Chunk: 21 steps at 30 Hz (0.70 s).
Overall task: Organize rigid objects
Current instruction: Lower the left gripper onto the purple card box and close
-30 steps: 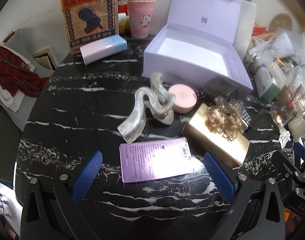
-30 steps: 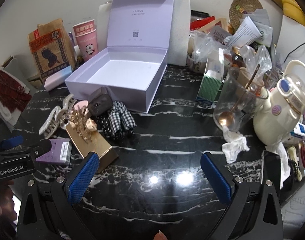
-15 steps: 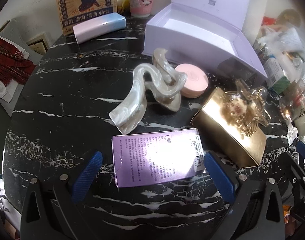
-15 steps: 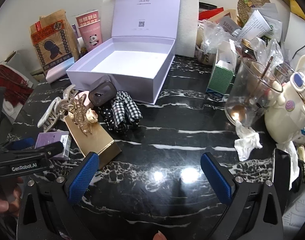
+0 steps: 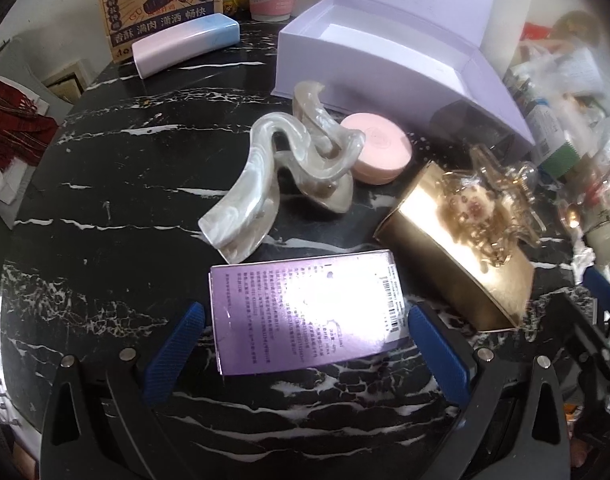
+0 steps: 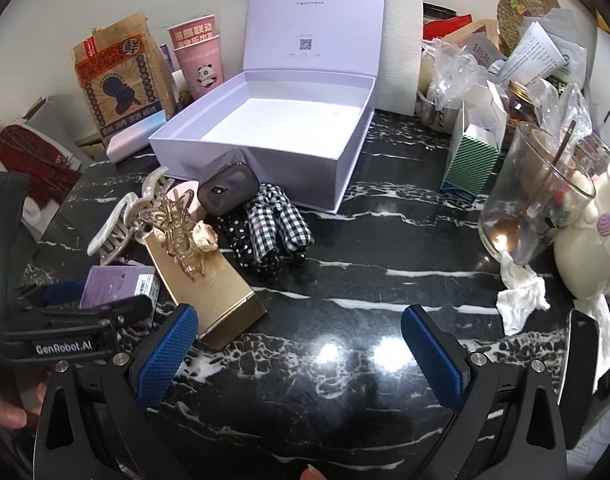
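Purple and shiny, the flat carton (image 5: 305, 312) lies on the black marble worktop (image 5: 125, 200) with its printed side and barcode up, a bright glare on its middle. The left gripper (image 5: 305, 344) is wide open and its two blue pads (image 5: 175, 352) stand at either short end of the carton, very near but I cannot tell if they touch it; it holds nothing. Just behind the carton lies a pearl-white hair claw (image 5: 289, 176), and a round pink compact (image 5: 379, 154) is beside the claw. To the right a gold box (image 5: 445, 248) lies at an angle, near the carton's corner, with a gold clip (image 6: 185, 228) that has a cream flower resting on top of it. A dark small case (image 6: 228, 194) and checked fabric pieces (image 6: 273, 228) lie in front of the lilac box (image 6: 265, 136). This box has its lid raised, and its white inside shows nothing in it. The right gripper (image 6: 299, 348) is also wide open, over a bare part of the worktop, with nothing between its pads. At the right a glass jar (image 6: 529, 200) holds a spoon.
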Available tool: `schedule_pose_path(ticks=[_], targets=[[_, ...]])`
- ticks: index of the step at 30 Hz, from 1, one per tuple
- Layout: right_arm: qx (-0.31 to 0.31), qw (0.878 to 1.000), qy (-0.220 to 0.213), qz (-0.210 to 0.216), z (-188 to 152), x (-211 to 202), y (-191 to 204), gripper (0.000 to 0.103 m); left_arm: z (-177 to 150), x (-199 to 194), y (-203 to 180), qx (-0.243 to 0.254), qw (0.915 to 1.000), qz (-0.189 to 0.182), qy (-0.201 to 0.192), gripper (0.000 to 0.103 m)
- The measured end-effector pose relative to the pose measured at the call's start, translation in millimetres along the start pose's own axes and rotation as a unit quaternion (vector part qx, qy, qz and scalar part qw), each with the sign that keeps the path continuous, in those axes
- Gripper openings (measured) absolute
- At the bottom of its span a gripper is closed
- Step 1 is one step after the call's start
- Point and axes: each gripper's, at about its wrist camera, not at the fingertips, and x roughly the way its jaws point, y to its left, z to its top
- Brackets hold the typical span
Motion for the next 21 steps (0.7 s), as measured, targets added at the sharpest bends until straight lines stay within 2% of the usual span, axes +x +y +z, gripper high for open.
schedule_pose_path(ticks=[3,11,15,16,21], targets=[[-0.002,1.0,0.001,-0.004,-1.2,1.0,-0.3,0.103,0.0,6.2,-8.7,0.013,0.9991,0.04,0.005,0.103],[0.007,1.0,0.001,-0.003,-3.2,1.8,-5.8,0.103,0.0,6.1,-12.6,0.016,0.9992,0.037,0.002,0.103],[0.006,1.0,-0.001,0.002,-3.2,1.6,-4.4,0.103,-0.9,-1.9,7.1,-0.004,1.0,-0.009,0.001,0.103],[0.005,1.0,0.0,0.004,-3.1,2.2,-3.8,0.103,-0.6,-1.9,8.7,-0.002,0.9999,-0.011,0.003,0.103],[-0.005,1.0,0.007,0.013,-2.5,6.9,3.2,0.103,0.6,2.0,3.1,0.02,0.9996,0.014,0.013,0.103]])
